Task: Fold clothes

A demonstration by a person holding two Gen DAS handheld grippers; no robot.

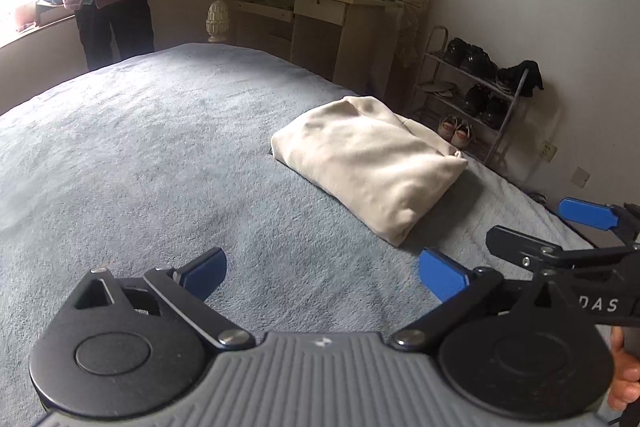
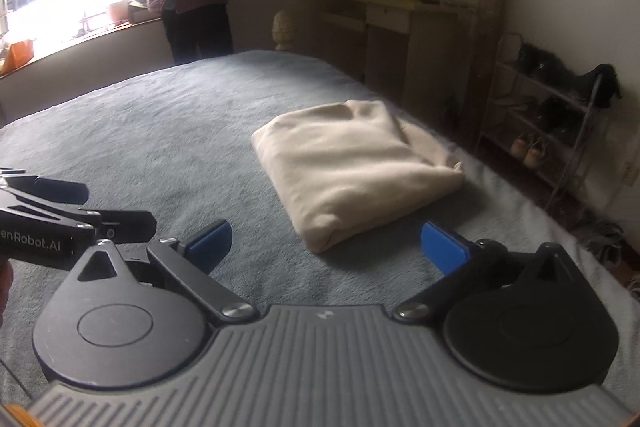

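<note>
A folded cream garment point(image 1: 370, 163) is lying on the blue bed point(image 1: 140, 147). The left hand-held gripper point(image 1: 322, 275) and right hand-held gripper point(image 2: 326, 247) are hovering spread wide, gripping nothing.

The bed cover point(image 1: 160, 155) is a blue-grey cloth with a short, fuzzy, matt pile. On it lies the garment point(image 1: 368, 159), a cream cloth, soft and matt, smoother than the cover, with gentle creases. The left gripper point(image 1: 322, 273) has matt black arms that look like metal, bright metal rivets, blue fingers point(image 1: 442, 273) of smooth plastic with a slight sheen, and a ribbed grey matt body. The right gripper point(image 2: 326, 241) looks the same in make and finish. Beyond the bed, the desk point(image 1: 320, 11) looks like pale wood with a dull finish, with paper on top. Right of the bed, the rack point(image 1: 468, 95) is thin grey metal wire.
</note>
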